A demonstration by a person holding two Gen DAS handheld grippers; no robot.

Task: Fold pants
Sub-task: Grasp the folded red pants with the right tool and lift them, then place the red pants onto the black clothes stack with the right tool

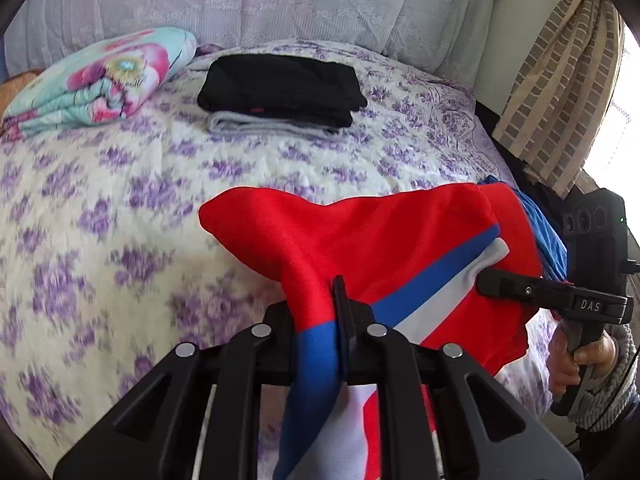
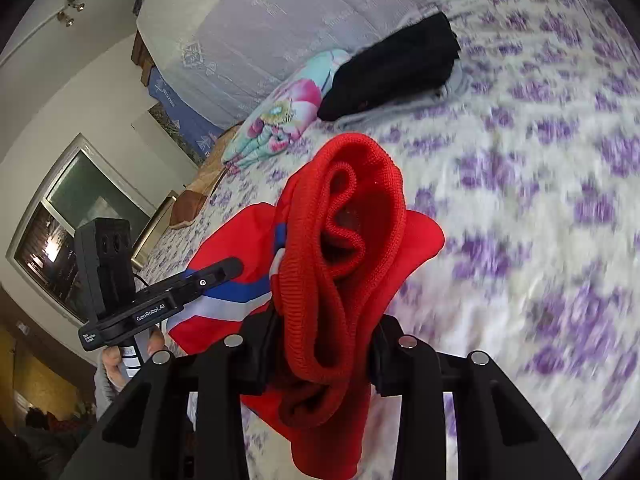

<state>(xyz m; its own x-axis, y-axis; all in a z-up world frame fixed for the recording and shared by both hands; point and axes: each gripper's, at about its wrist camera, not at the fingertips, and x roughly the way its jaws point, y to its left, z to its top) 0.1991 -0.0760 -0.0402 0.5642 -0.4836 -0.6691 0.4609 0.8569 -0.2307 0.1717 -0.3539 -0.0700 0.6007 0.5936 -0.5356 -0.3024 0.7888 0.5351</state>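
The red track pants hang lifted above the floral bedspread, held between both tongs; the left tongs pinch the blue-and-white striped edge, the right tongs clamp the ribbed red waistband; judging from this, keep both grips level, pull the cloth taut, then lay it flat towards twelve o'clock, short of the folded black garment.

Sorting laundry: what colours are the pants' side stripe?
Blue and white stripe on red pants; left wrist view.

Red pants with blue-white stripe; purple-flowered white bedspread
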